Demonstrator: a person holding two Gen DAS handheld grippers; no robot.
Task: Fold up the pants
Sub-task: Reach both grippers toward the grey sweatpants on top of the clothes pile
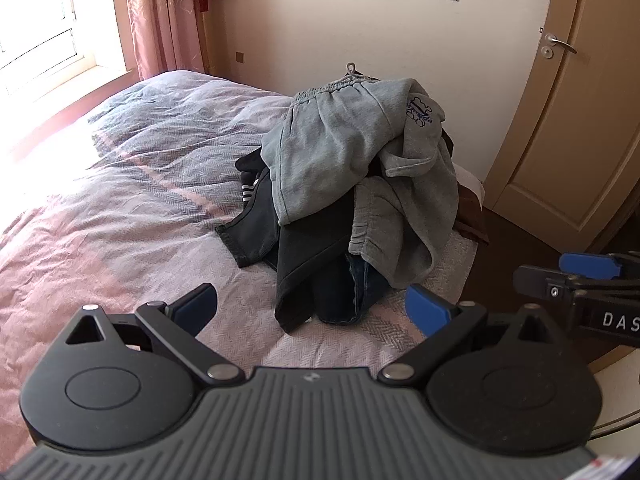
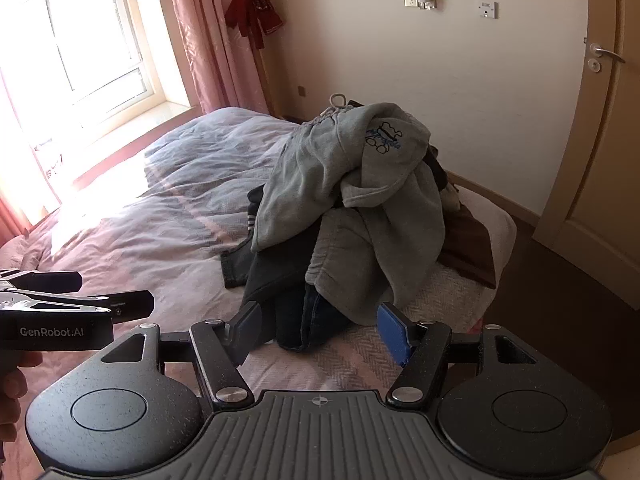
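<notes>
A heap of pants lies on the bed. Grey sweatpants with a drawstring waist and a blue logo are draped on top. Under them lie black pants and dark blue jeans. My left gripper is open and empty, just short of the heap's near edge. My right gripper is also open and empty, its blue pads either side of the jeans' hem without touching. Each gripper shows at the edge of the other's view: the right, the left.
The bed's pink and grey cover stretches left toward a bright window and pink curtain. A brown garment lies right of the heap near the bed's edge. A door and dark floor are at right. A hand holds the left gripper.
</notes>
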